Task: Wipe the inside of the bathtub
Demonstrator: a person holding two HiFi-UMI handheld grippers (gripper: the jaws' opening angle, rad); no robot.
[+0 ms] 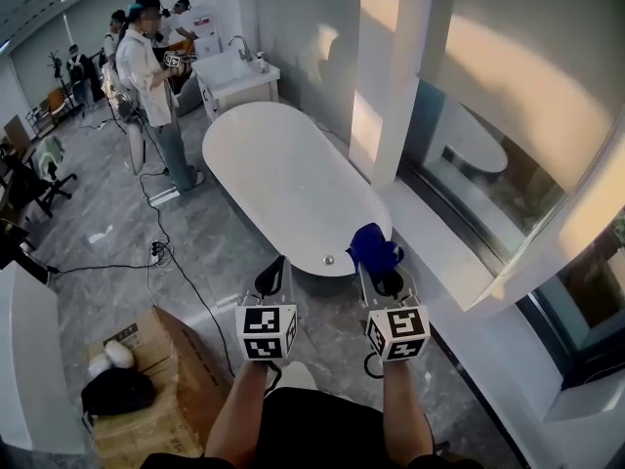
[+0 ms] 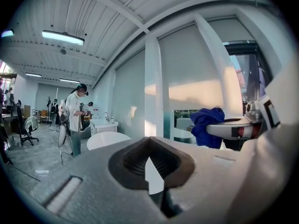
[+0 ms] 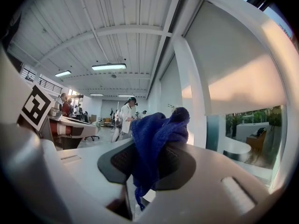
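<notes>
Tongs, left (image 2: 146,157): closed tip to tip, nothing between them; held over the floor just short of the bathtub's near end.
Tongs, right (image 3: 145,160): clamped on the blue cloth (image 3: 158,132), level with the left tongs and beside them.
Blue cloth: bunched above the pads, with a short end trailing below them. In the head view it lies over the bathtub's near right rim; whether it touches cannot be told.
Marker cubes: one behind each pair of tongs, left cube (image 1: 266,332) and right cube (image 1: 398,332), with a bare forearm behind each.
Bathtub (image 1: 283,174): white, oval, freestanding on the grey tiled floor; long axis running away from the wearer, inside bare; small round metal fitting (image 1: 328,260) at the near end.
Window ledge (image 1: 439,233): white, along the bathtub's right side, under drawn blinds.
Washbasin (image 1: 234,71): white, with a tap, past the bathtub's far end.
Person (image 1: 146,66): standing in a white coat, left of the far end.
Cable (image 1: 166,252): black, running across the floor left of the bathtub.
Cardboard box (image 1: 161,360): on the floor at lower left.
</notes>
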